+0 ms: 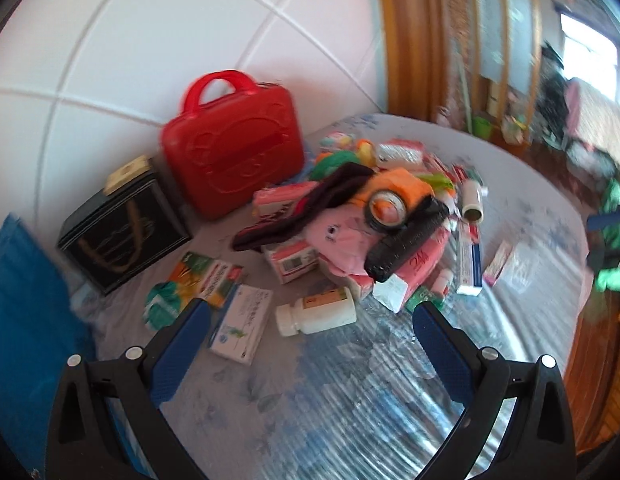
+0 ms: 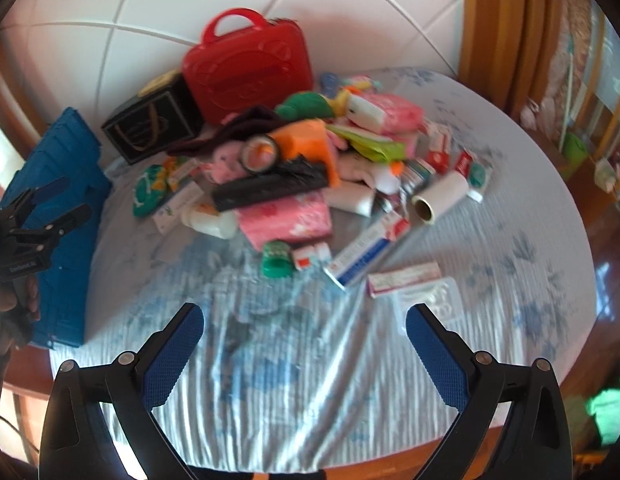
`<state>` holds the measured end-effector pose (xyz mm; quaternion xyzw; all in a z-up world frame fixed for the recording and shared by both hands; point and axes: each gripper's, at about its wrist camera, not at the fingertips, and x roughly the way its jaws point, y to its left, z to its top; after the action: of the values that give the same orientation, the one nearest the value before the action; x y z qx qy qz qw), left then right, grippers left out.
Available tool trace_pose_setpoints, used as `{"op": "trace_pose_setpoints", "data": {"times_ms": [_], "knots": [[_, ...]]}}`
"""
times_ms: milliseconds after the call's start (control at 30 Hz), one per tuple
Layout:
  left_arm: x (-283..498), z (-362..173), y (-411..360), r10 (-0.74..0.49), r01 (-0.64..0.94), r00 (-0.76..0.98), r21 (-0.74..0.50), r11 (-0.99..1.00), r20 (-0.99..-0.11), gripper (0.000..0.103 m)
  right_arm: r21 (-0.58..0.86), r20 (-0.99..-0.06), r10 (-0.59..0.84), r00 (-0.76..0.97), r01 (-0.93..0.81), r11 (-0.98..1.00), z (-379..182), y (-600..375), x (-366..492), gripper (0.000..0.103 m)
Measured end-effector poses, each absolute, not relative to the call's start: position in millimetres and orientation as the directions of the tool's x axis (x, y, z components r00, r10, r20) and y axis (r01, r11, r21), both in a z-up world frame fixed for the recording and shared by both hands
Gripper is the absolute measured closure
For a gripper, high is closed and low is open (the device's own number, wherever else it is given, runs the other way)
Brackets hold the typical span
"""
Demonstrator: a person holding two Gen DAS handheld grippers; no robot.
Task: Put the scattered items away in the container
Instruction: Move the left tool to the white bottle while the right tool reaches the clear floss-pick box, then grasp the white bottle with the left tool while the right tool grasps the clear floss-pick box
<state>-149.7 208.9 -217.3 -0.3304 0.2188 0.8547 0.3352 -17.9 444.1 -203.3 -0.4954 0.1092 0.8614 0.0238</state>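
Observation:
A heap of scattered items lies on a round table: a tape roll [image 1: 386,208], a black rolled bag [image 1: 406,244], a dark sock [image 1: 310,204], a white pill bottle [image 1: 316,314] and a white medicine box [image 1: 240,328]. A blue crate [image 1: 26,300] sits at the table's left edge. My left gripper [image 1: 310,310] is open, its fingers either side of the bottle and short of it. My right gripper [image 2: 305,314] is open over bare cloth, nearer than a toothpaste box [image 2: 366,252] and a green cap [image 2: 276,264]. In the right wrist view a hand holds the left gripper [image 2: 66,200] over the blue crate [image 2: 58,240].
A shut red carry case [image 1: 234,140] and a black box [image 1: 122,220] stand against the white tiled wall behind the heap. The table [image 2: 310,380] has a blue-patterned cloth under clear plastic. A white roll with a cardboard core [image 2: 442,196] lies at the right. Wooden furniture stands beyond.

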Motion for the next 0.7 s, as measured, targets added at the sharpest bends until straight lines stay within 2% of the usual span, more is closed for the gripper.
{"op": "trace_pose_setpoints", "data": {"times_ms": [233, 433, 600, 700], "knots": [[-178, -305, 261, 0.454, -0.858, -0.469, 0.268, -0.438, -0.758, 0.0, 0.159, -0.9, -0.051, -0.434, -0.217, -0.963, -251, 476, -14, 0.0], [-221, -371, 277, 0.405, -0.907, -0.374, 0.238, -0.347, -0.835, 0.0, 0.155, -0.922, -0.05, -0.384, -0.248, -0.956, -288, 490, -18, 0.0], [-236, -395, 285, 0.402, -0.935, -0.3, 0.182, -0.305, -0.865, 0.001, 0.145, -0.935, -0.036, -0.354, -0.287, -0.947, -326, 507, -28, 0.0], [-231, -405, 289, 0.403, -0.945, -0.288, 0.19, -0.266, -0.868, 0.002, 0.116, -0.944, -0.005, -0.33, -0.317, -0.941, -352, 523, -38, 0.0]]}}
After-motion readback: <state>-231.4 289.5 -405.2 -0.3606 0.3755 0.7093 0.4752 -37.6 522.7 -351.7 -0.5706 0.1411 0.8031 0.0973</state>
